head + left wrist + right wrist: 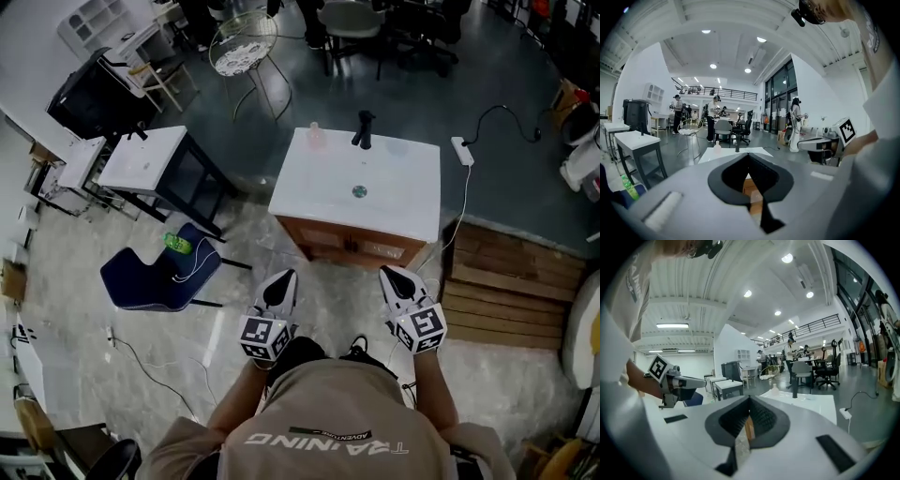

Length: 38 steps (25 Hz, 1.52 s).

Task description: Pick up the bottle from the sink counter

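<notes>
Pale pink and translucent, the bottle (316, 136) stands upright at the back left of the white sink counter (309, 192), just left of the black faucet (363, 129). A round drain (359, 192) sits near the middle of the countertop, above a wooden cabinet (352, 246). Both grippers hang short of the counter's near edge, well apart from the bottle. The left gripper (281, 278) has its jaws closed together on nothing, and so does the right gripper (392, 277). A white power strip (462, 150) lies on the floor to the counter's right.
</notes>
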Tool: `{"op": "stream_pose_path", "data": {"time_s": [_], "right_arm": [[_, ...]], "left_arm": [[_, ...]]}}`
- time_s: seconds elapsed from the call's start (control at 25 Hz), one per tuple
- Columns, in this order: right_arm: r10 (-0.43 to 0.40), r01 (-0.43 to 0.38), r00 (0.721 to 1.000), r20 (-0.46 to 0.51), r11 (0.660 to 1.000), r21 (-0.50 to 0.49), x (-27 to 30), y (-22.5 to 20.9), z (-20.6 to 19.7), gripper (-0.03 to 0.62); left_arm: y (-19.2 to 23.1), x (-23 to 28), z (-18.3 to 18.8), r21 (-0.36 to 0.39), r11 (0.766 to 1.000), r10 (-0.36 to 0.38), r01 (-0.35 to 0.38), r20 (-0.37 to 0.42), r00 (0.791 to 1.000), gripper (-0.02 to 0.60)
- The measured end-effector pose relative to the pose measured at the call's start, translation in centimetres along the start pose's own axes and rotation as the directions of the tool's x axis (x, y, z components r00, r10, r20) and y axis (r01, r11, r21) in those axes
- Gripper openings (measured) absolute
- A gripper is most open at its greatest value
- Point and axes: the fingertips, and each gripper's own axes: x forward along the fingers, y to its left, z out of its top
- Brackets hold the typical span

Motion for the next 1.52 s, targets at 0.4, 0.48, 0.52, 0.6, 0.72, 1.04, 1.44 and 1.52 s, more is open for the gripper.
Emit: {"op": "stream_pose_path", "data": {"time_s": [0.4, 0.48, 0.52, 0.6, 0.72, 1.04, 1.44, 1.52], "right_arm": [[-0.012, 0.012, 1.000, -0.006, 1.000, 0.005, 5.7, -4.0, 1.1, 0.008], [0.013, -0.013, 1.000, -0.010, 1.000, -0.013, 7.6, -3.6, 1.7, 0.008], [0.020, -0.020, 1.000, -0.016, 1.000, -0.020, 8.4, -3.5, 1.9, 0.008], [0.014, -0.015, 0.999, -0.032, 0.999, -0.032, 10.0, -3.8, 2.2, 0.008], [-0.019, 0.017, 0.999, -0.037, 0.999, -0.048, 12.8, -4.0, 3.2, 0.008], [-0.118, 0.117, 0.993, -0.030, 0.993, -0.022, 19.6, -4.4, 4.5, 0.008], [-0.111, 0.108, 0.986, -0.122, 0.994, -0.034, 25.0, -5.3, 3.4, 0.008], [-0.100, 0.098, 0.988, -0.117, 0.995, -0.025, 25.8, -6.2, 3.7, 0.008]], "left_arm": [[2.6, 4.4, -0.1, 0.021, 1.000, -0.005, 0.005, -0.012, 1.000, 0.008], [4.6, 5.1, -0.5, 0.022, 1.000, 0.005, -0.005, -0.017, 1.000, 0.008], [5.5, 5.6, -0.5, 0.025, 1.000, 0.007, -0.006, -0.017, 1.000, 0.008], [7.3, 7.0, -0.2, 0.036, 0.999, -0.006, 0.006, -0.016, 1.000, 0.008], [10.2, 9.1, 1.4, 0.079, 0.996, -0.042, 0.042, 0.003, 0.999, 0.008], [16.1, 14.8, 2.0, 0.091, 0.980, -0.178, 0.177, -0.002, 0.984, 0.008], [20.2, 18.5, 1.8, 0.062, 0.979, -0.194, 0.194, -0.006, 0.981, 0.008], [20.5, 19.3, 2.0, 0.053, 0.982, -0.184, 0.184, -0.006, 0.983, 0.008]]}}
